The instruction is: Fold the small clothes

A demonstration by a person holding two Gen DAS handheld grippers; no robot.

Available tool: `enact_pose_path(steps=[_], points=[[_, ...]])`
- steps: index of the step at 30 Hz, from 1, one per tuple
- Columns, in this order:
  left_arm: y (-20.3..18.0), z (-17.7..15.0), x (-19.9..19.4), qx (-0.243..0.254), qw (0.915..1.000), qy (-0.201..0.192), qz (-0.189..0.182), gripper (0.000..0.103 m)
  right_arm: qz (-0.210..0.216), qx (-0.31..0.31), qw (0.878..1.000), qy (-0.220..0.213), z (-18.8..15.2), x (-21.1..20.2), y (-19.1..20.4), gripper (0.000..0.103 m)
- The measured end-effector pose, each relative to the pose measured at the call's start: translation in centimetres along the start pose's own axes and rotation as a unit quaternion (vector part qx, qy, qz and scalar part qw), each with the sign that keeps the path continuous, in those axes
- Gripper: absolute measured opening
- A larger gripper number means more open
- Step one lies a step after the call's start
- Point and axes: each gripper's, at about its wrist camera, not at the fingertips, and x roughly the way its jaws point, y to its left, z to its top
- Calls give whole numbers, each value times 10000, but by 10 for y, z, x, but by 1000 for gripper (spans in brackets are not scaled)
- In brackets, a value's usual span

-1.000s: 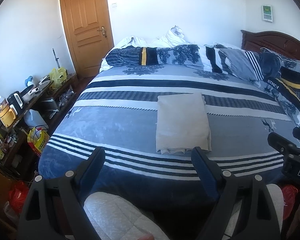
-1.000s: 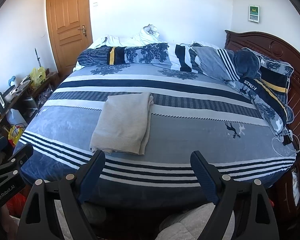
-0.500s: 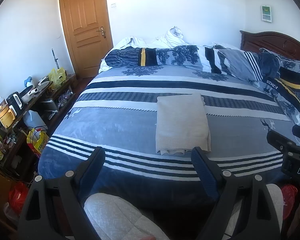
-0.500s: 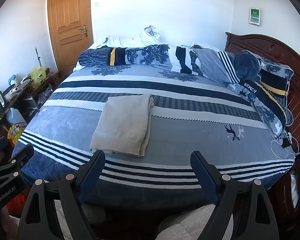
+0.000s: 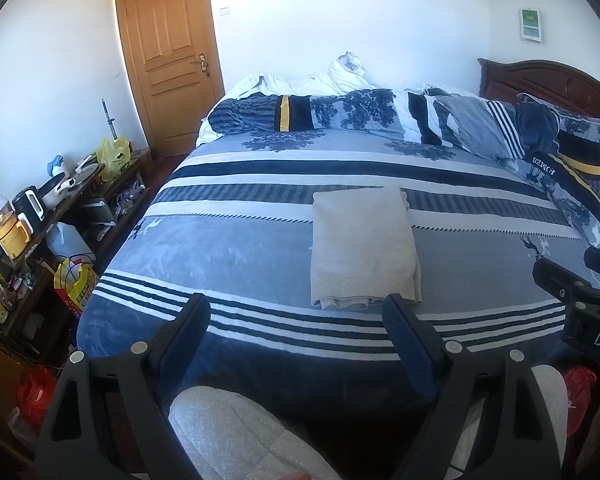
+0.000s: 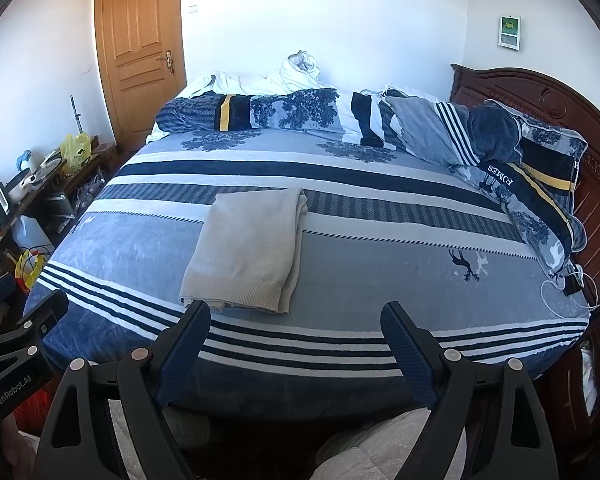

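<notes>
A folded beige knit garment (image 5: pixel 362 248) lies flat on the striped blue bed (image 5: pixel 228 248), near its front edge. The left gripper (image 5: pixel 296 320) and the right gripper (image 6: pixel 296 320) hang before that edge, jaws spread wide and empty, apart from the garment.

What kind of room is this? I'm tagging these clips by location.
A home bedroom, most likely: a large bed with a striped blue cover, pillows against a carved wooden headboard, and a wooden door. A folded beige garment lies on the bed.
</notes>
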Motion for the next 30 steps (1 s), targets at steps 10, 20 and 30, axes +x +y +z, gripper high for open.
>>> enact_pose_path(steps=[10, 20, 30], points=[[7, 5, 8, 43, 10000, 23, -80, 87, 16, 18, 10000, 14, -1, 0, -1, 90], [7, 6, 8, 55, 10000, 21, -69, 87, 11, 38, 10000, 29, -3, 0, -2, 90], [11, 7, 13, 101, 9999, -7, -119, 87, 3, 32, 10000, 43, -5, 2, -3, 90]])
